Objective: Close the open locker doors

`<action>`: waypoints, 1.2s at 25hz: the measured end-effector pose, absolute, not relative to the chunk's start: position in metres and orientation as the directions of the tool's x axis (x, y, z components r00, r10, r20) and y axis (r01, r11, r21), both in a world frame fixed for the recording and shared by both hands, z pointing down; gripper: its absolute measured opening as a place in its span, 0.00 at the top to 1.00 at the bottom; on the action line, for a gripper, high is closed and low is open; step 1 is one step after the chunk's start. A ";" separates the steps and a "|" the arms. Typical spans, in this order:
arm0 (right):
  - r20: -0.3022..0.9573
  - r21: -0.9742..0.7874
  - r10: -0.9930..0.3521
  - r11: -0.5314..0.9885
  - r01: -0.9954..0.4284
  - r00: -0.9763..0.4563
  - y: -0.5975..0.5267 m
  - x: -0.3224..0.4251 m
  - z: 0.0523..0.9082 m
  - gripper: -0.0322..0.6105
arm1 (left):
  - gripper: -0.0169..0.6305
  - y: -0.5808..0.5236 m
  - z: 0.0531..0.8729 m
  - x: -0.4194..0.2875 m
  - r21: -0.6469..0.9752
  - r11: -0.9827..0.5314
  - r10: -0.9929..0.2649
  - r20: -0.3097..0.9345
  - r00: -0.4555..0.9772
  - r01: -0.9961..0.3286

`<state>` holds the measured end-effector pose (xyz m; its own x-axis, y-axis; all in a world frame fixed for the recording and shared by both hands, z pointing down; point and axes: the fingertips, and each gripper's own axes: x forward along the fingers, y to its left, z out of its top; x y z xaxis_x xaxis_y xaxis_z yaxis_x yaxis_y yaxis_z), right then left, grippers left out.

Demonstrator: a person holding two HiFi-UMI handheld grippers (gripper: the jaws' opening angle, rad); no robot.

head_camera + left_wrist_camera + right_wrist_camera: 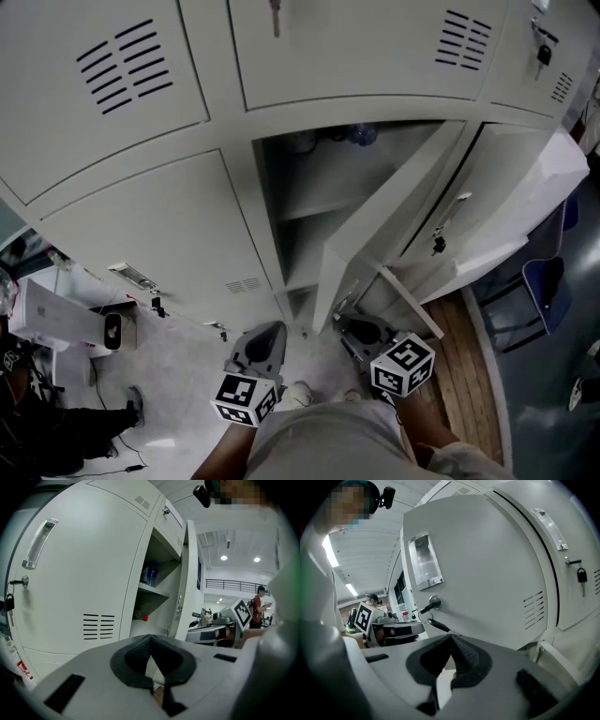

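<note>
Left gripper (265, 339): jaws clenched tip to tip, nothing between them, held low before the lockers. Right gripper (359, 328): jaws likewise pressed together and empty, near the bottom corner of the open locker door (389, 220); contact cannot be confirmed. That door stands swung out, with a key (432, 603) in its lock. Behind it, the open compartment (281, 206) holds a bottle (151, 573) on its shelf. Further right, a second door (511, 202) stands open.
</note>
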<state>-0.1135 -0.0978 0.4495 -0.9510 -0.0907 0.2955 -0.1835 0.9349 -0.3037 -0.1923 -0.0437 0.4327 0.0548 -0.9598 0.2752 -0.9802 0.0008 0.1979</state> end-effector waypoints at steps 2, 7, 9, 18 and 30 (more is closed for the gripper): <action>0.296 -0.302 -0.091 0.936 -0.183 -0.951 -0.100 -0.121 0.450 0.91 | 0.95 -0.045 0.433 -0.198 0.197 -0.002 -0.960 0.275 0.057 -0.980; 0.293 -0.298 -0.094 0.937 -0.184 -0.951 -0.106 -0.137 0.449 0.91 | 0.95 -0.048 0.432 -0.209 0.192 -0.008 -0.959 0.275 0.061 -0.981; 0.291 -0.298 -0.095 0.937 -0.185 -0.952 -0.108 -0.142 0.449 0.91 | 0.95 -0.048 0.432 -0.214 0.190 -0.007 -0.959 0.276 0.061 -0.982; 0.289 -0.285 -0.094 0.942 -0.179 -0.953 -0.117 -0.162 0.450 0.91 | 0.95 -0.044 0.432 -0.231 0.186 0.013 -0.961 0.275 0.039 -0.983; 0.285 -0.290 -0.082 0.942 -0.167 -0.955 -0.127 -0.184 0.452 0.91 | 0.95 -0.044 0.435 -0.247 0.191 0.042 -0.961 0.276 0.012 -0.981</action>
